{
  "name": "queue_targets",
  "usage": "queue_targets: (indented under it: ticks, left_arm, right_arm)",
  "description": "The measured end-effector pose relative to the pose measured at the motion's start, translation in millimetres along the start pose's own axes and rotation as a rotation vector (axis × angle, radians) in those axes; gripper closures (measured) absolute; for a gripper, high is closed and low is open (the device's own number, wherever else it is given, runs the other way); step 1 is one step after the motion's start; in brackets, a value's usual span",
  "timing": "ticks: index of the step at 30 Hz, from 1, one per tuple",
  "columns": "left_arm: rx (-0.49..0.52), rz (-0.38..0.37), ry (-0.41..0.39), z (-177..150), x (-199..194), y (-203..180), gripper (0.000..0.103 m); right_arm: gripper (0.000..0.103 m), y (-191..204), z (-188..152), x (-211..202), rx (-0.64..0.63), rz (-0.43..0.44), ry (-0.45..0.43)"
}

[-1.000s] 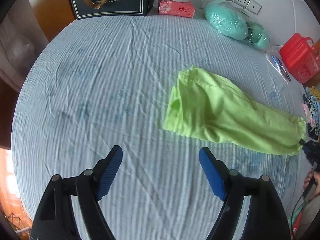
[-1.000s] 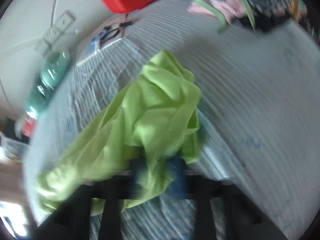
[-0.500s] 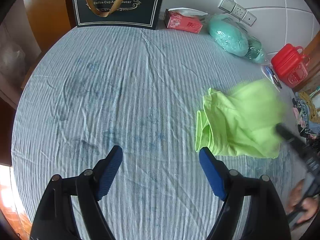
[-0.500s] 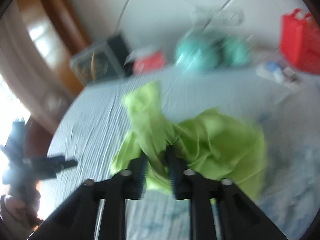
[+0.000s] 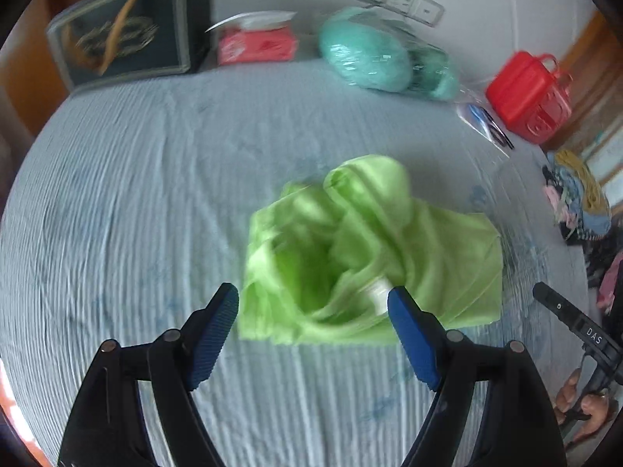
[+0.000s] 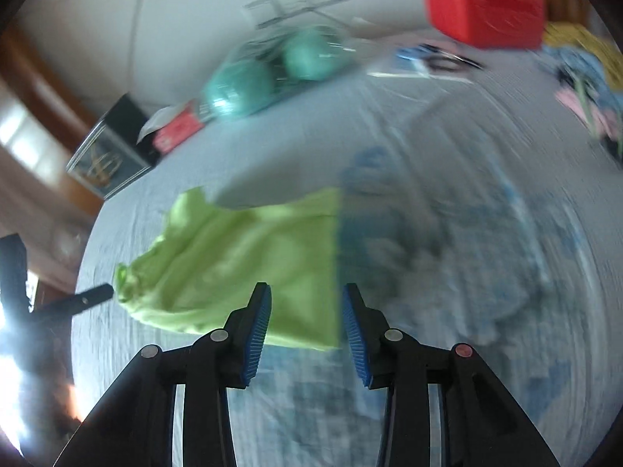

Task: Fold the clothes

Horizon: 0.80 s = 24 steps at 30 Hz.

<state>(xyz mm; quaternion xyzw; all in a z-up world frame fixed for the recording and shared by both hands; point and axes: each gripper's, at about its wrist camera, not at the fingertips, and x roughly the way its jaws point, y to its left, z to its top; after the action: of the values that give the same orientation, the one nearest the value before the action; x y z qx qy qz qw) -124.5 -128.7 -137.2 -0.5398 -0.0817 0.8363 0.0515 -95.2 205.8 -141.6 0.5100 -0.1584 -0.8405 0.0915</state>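
Right wrist view is showing that your right tongs [image 6: 305,321] are opening and letting go of the lime-green thin cloth garment [image 5: 366,257], now lying crumpled on the blue striped bedsheet [image 5: 155,194]. Your left tongs [image 5: 313,334] are staying spread, empty, so folding is restarting.

This looks like a bedroom in a home. A bed [image 5: 136,194] spread with a wrinkled, pale blue striped sheet fills both views. Along its far edge, against a white wall, sit a dark gift bag [image 5: 128,35], a red tissue pack [image 5: 255,44], a bagged teal bundle [image 5: 366,54] and a red plastic case [image 5: 525,95]. A heap of mixed clothes [image 5: 576,202] lies at the bed's right side.
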Motion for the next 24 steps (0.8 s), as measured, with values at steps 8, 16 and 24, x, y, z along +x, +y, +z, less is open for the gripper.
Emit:
queue_targets:
  ticks: [8, 16, 24]
  left_arm:
    - [0.060, 0.011, 0.108, 40, 62, -37, 0.077]
    - [-0.031, 0.103, 0.016, 22, 22, 19, 0.093]
    - [-0.072, -0.068, -0.007, 12, -11, 33, 0.059]
  right_arm:
    - [0.065, -21, -18, 0, 0.039, 0.041, 0.019]
    - [0.065, -23, -19, -3, 0.033, 0.062, 0.021]
    - [0.056, 4, -5, 16, -0.002, 0.097, 0.061]
